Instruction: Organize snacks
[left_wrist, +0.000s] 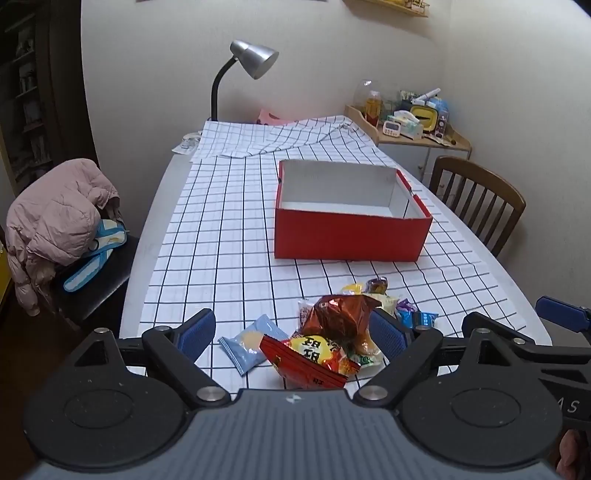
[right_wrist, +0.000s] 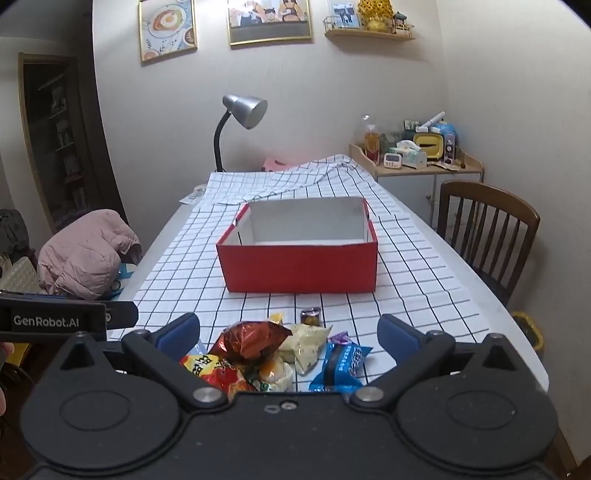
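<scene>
A pile of snack packets lies on the checked tablecloth near the front edge. It holds a red chip bag (left_wrist: 308, 356) (right_wrist: 216, 371), a brown foil bag (left_wrist: 340, 310) (right_wrist: 253, 338), a light blue packet (left_wrist: 251, 341), a blue packet (right_wrist: 341, 365) and a pale yellow packet (right_wrist: 306, 341). An open red box (left_wrist: 351, 234) (right_wrist: 299, 264) with a white inside stands farther back and looks empty. My left gripper (left_wrist: 291, 332) is open above the pile. My right gripper (right_wrist: 288, 334) is open above the pile too. Neither holds anything.
A desk lamp (left_wrist: 251, 59) (right_wrist: 243, 110) stands at the table's far end. A wooden chair (left_wrist: 476, 201) (right_wrist: 484, 232) stands on the right. A chair with a pink jacket (left_wrist: 59, 218) (right_wrist: 83, 254) stands on the left. A cluttered side cabinet (left_wrist: 410, 125) is in the far right corner.
</scene>
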